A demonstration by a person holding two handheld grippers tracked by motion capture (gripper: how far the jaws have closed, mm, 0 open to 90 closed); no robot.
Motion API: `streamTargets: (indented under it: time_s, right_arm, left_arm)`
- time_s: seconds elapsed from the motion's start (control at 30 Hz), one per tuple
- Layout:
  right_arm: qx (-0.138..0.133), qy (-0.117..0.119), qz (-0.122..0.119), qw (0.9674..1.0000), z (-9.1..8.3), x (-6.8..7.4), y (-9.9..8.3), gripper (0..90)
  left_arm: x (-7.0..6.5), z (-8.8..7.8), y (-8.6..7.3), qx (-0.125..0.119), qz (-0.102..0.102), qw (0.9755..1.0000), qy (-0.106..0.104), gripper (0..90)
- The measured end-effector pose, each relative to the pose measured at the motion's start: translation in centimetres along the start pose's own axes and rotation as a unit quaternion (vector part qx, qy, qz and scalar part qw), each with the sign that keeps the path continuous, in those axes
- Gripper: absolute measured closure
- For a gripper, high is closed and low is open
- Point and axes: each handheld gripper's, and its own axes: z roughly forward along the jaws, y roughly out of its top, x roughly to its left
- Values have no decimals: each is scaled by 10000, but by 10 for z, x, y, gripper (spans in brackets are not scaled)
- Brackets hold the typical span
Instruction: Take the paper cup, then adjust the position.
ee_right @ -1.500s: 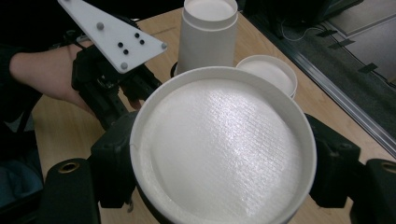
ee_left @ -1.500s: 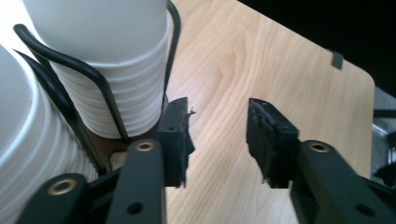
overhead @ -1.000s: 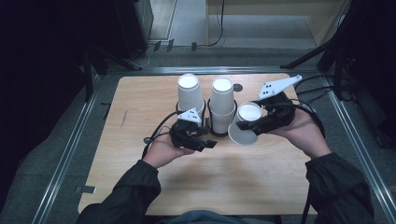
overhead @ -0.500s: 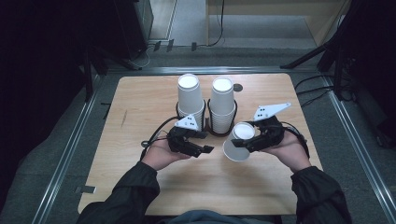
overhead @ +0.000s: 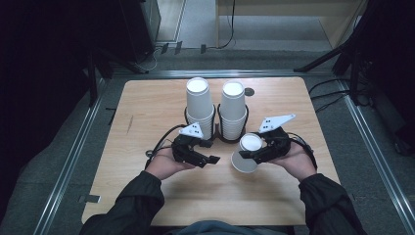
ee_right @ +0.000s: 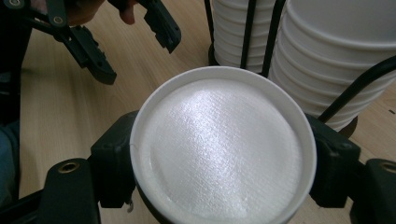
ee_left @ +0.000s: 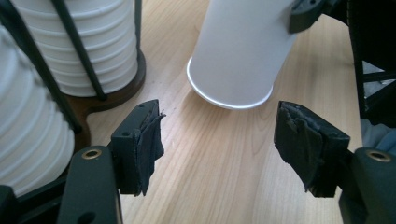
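We work at a light wooden table on a grey floor in a dark room. We count two stacks of white paper cups beyond the tongs. The right gripper clasps one upturned white paper cup; the left gripper, beside it, has just been opening with nothing between its jaws. Both stacks' bases are partly hidden.

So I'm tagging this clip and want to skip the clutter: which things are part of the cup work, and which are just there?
In the job:
- paper cup, upside down, gripped by the right gripper
- left gripper, jaws open and just widened, nothing between them
- two cup stacks in the black wire holder

Just there:
- cables on the floor
- table grommet
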Motion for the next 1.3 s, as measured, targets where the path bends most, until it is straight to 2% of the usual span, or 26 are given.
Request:
streamTargets:
  time_s: [0.1,0.17,0.23,0.33,0.37,0.43,0.5,0.57,0.73,0.93,1.03,1.07,1.13,1.3]
  right_arm:
    - [8,-21,-79,10000,5,4,0,249]
    - [3,-21,-80,10000,6,4,-1,249]
    - [-18,-11,-79,10000,7,4,-3,249]
    - [-17,9,-74,10000,8,5,-5,249]
    - [-8,9,-77,10000,9,5,-5,249]
    - [17,68,-46,10000,9,6,-5,249]
    - [41,103,-48,9999,11,7,-4,248]
    - [-8,137,21,9999,12,8,-2,248]
    - [-92,188,31,9998,17,10,3,248]
    - [-153,233,59,9996,22,11,3,248]
    - [-132,273,1,9995,24,12,2,248]
    - [-132,273,1,9995,24,12,2,248]
    - [-131,314,-12,9994,26,13,2,248]
    - [-245,428,-36,9988,28,16,6,249]
  left_arm:
    - [2,-1,-1,38,34,10000,-16,296]
    - [0,-1,-1,197,65,9997,98,295]
    - [-2,-1,-1,252,125,9995,118,270]
    - [-1,2,-1,232,34,9995,-189,221]
    - [0,2,-1,240,11,9993,-280,177]
    - [2,4,-2,242,38,9992,-305,124]
    - [4,5,-3,214,-73,9990,-377,89]
    - [7,5,-6,199,-141,9989,-393,87]
    - [9,5,-9,242,-100,9990,-365,90]
    - [10,2,-8,95,-119,9993,-341,91]
    - [11,6,-6,123,-245,9987,-440,0]
    - [11,6,-6,123,-245,9987,-440,0]
    - [8,8,-4,109,-137,9983,-552,0]
    - [5,16,-5,246,-43,9979,-603,0]
